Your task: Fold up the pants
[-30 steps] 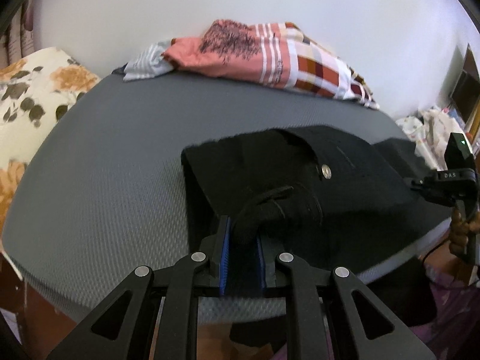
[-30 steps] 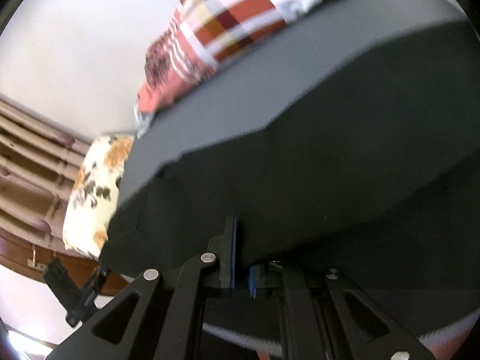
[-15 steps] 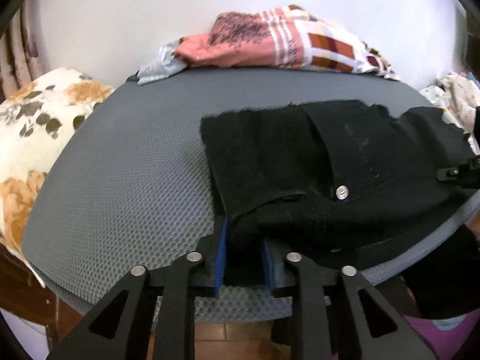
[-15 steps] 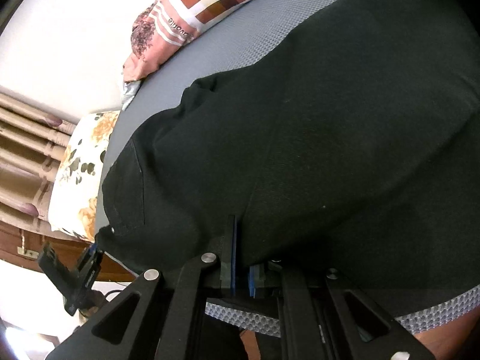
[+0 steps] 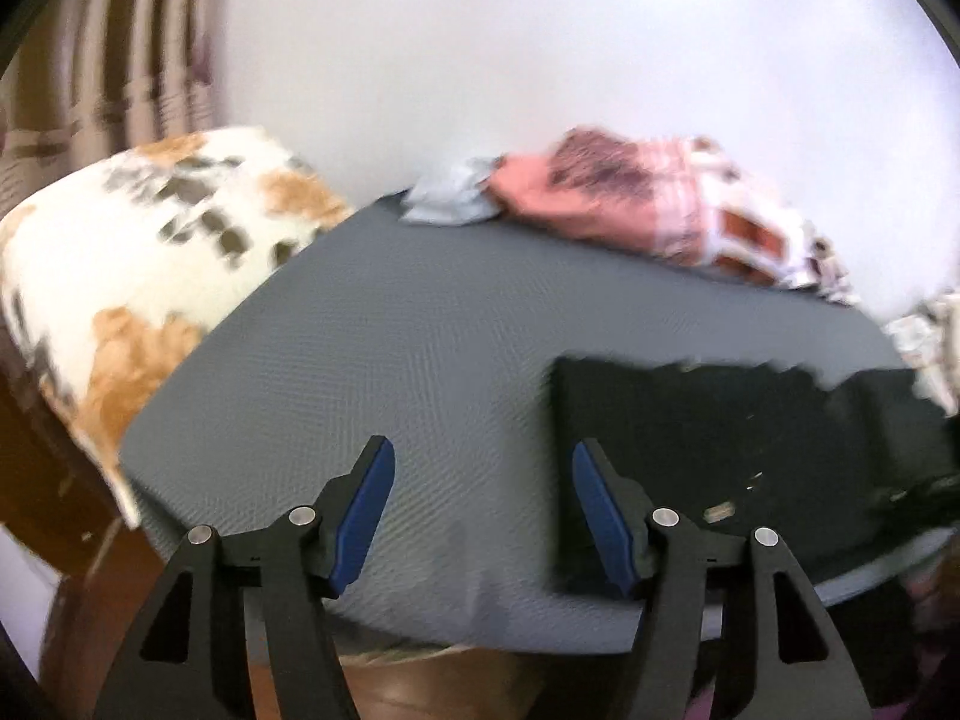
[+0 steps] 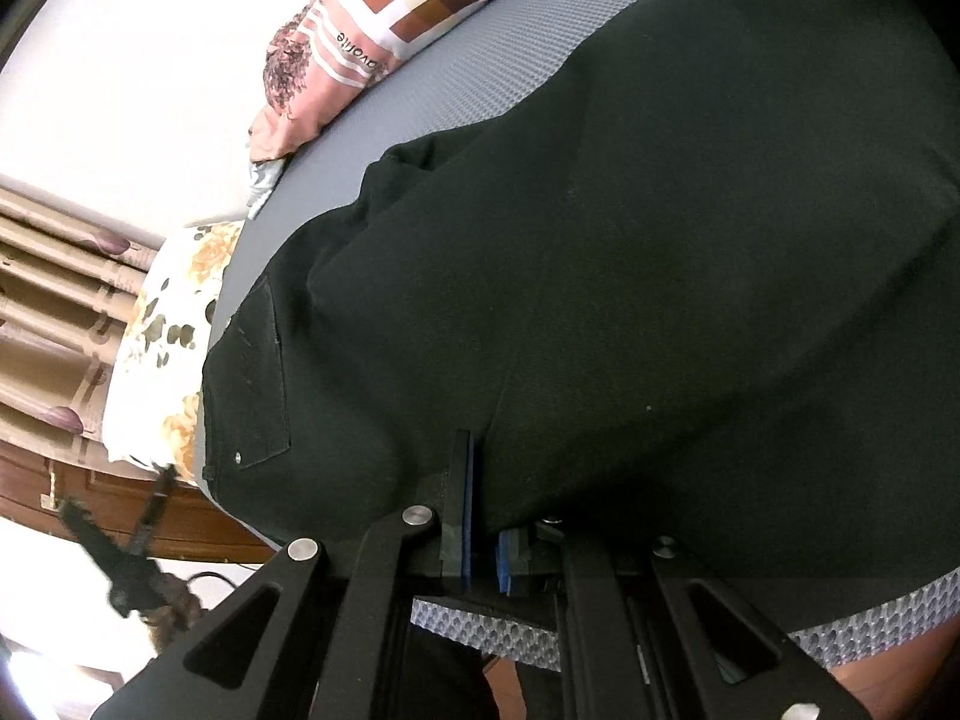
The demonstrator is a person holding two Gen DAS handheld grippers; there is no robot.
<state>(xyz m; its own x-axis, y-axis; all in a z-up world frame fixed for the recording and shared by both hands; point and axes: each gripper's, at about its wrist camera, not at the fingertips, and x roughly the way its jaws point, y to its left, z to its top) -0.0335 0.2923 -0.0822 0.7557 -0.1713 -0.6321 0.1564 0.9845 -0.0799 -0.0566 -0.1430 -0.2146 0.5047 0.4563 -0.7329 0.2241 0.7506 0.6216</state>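
The black pants (image 5: 738, 450) lie on the grey mesh mat (image 5: 384, 360), at the right in the left wrist view. My left gripper (image 5: 480, 510) is open and empty, just left of the pants' edge, above the mat's near rim. In the right wrist view the pants (image 6: 630, 252) fill most of the frame, with a back pocket toward the left. My right gripper (image 6: 483, 516) is shut on the pants' near edge at the mat's rim. The left gripper shows blurred at the lower left of the right wrist view (image 6: 129, 552).
A pile of pink and plaid clothes (image 5: 654, 210) lies at the mat's far edge by the white wall. A floral pillow (image 5: 132, 276) sits left of the mat. More cloth (image 5: 930, 336) lies at the far right. Curtains hang at the far left.
My left gripper has let go of the pants, opened wide and swung left and back. My right gripper still holds the pants' edge; the pants now lie flat.
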